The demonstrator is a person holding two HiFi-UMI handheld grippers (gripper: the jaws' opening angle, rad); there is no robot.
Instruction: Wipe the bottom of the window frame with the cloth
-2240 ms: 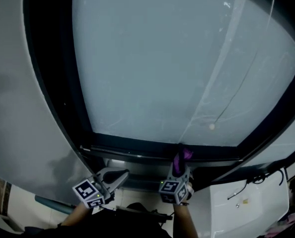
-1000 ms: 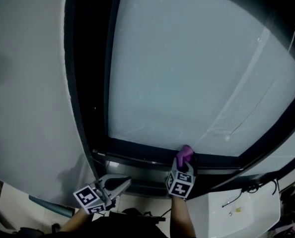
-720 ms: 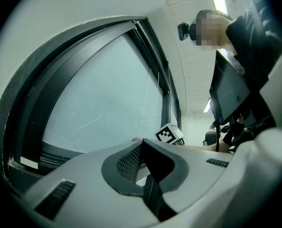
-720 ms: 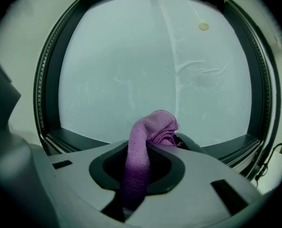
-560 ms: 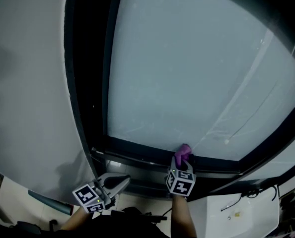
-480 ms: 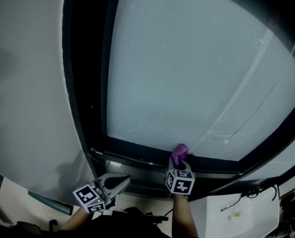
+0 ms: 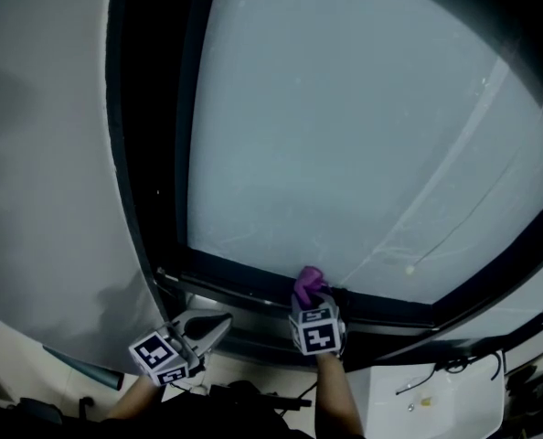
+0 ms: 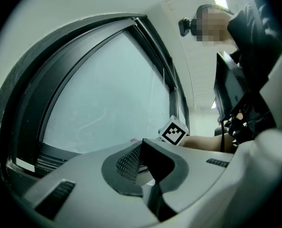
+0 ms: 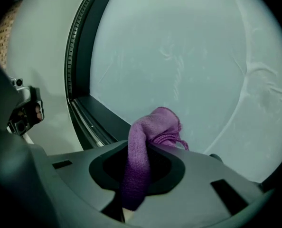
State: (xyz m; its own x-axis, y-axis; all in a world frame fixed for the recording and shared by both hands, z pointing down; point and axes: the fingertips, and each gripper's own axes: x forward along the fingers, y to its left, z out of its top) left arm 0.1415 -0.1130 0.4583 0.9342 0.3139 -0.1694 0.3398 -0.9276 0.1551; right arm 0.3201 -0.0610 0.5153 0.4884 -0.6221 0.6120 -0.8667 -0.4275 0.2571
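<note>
**Pose.** The right gripper [image 7: 309, 298] is held out ahead of the person's bare right forearm [image 7: 334, 399]. Its marker cube faces the head camera and its jaws point up at the window. The left gripper [image 7: 213, 325] sits lower and well to the left of the right gripper, angled up and to the right, clear of the frame. In the left gripper view its jaws [image 8: 141, 158] are pressed together at the tips with nothing between them.

**Grip.** The jaws of the right gripper [image 9: 140, 177] are pinched on a purple knitted cloth [image 9: 145, 144].

**Cloth.** The cloth's long axis runs along the jaws. One end is tucked down between them and the bunched, folded end stands out past the tips, pointing at the window. In the head view the bunched end [image 7: 306, 283] lies on the dark bottom rail of the window frame [image 7: 239, 275], just below the frosted glass pane [image 7: 345, 135]. Whether it also touches the glass cannot be told.

**Edges and room.** Left of the right gripper the bottom rail runs bare to the corner, where it meets the dark upright frame member [image 7: 148, 154] beside the grey wall [image 7: 43, 154]. Right of the gripper the rail continues bare towards the picture edge. Ridged track grooves [image 9: 86, 122] lie on the near side of the rail.
</note>
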